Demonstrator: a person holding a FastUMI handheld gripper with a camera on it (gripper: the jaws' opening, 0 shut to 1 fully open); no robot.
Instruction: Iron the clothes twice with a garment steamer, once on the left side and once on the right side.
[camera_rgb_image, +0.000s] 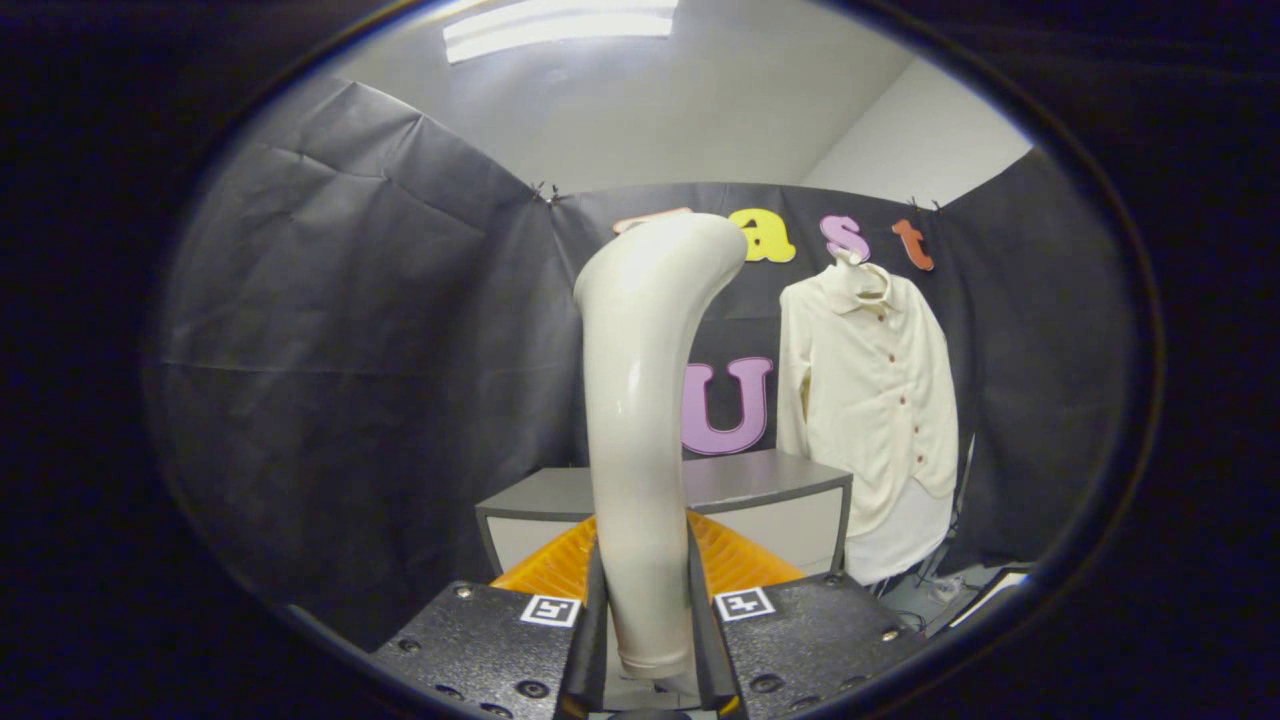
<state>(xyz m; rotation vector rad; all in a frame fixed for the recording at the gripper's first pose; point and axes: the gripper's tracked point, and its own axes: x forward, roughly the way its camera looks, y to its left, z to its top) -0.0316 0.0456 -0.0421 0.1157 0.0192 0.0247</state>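
The booth wall (330, 330) takes up the left half of the frame. Right of centre hangs the shirt (872, 400) on its hanger, cream with dark buttons, well beyond the tongs and not yet touched. Below centre sits a grey tabletop (770, 480), with something orange and ribbed (740, 565) just ahead of my fingers. Rising through the middle is the garment steamer (640, 420) — my tongs (648, 640) are pinching its handle low down, both sides pressed against it. My worry: the glossy handle looks slippery, and held so low the head could swing or twist in the grip as I reach for the fabric — or snag a sleeve.
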